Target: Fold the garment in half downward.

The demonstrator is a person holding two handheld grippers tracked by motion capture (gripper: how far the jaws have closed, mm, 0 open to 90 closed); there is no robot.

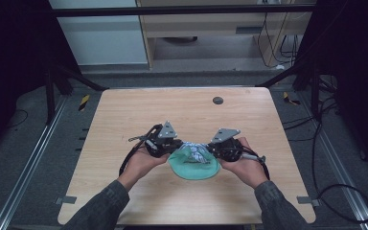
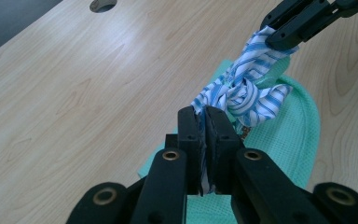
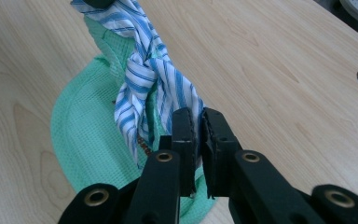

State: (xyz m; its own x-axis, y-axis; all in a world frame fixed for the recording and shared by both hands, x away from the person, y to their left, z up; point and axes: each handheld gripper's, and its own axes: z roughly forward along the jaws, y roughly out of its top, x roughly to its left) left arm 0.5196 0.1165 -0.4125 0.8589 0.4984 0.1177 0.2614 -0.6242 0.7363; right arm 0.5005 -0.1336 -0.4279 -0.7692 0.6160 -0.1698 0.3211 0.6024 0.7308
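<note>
Hanging bunched between the two grippers, the striped cloth (image 2: 242, 91) sags onto a green cloth (image 1: 194, 166) lying at the table's (image 1: 124, 124) near middle. The left gripper (image 2: 204, 122) pinches one end, jaws clamped; the right gripper (image 3: 196, 125) pinches the other likewise.

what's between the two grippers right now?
Striped cloth, twisted, spans from the left gripper to the right gripper, above green cloth; high view shows it.
</note>
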